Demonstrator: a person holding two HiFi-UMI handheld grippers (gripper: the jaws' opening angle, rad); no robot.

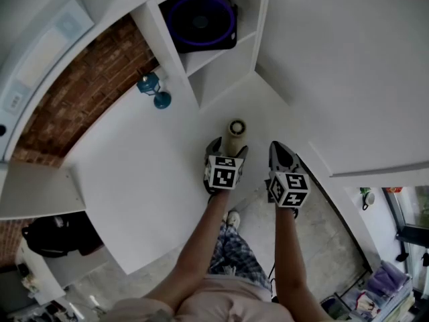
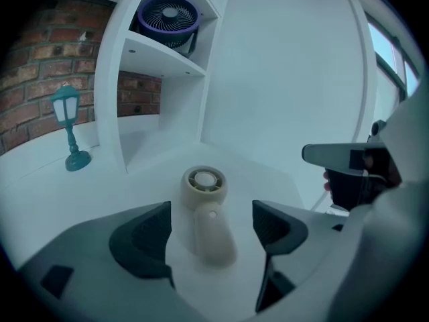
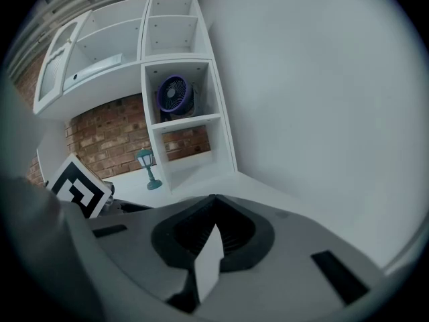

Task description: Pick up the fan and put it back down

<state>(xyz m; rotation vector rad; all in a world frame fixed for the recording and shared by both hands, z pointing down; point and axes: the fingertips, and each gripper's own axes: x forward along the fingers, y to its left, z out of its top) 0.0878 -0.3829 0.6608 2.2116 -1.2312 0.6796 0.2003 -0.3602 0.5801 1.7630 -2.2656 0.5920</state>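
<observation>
Small cream handheld fan (image 2: 206, 210), lying face up on white tabletop (image 2: 87, 193), round head pointing away

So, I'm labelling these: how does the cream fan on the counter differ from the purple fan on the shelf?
The cream fan is pale; the purple fan has a dark body. The cream fan is slim, with a handle; the purple fan is far bigger. The cream fan lies on the counter; the purple fan stands in a shelf. Both have round grilles.
</observation>
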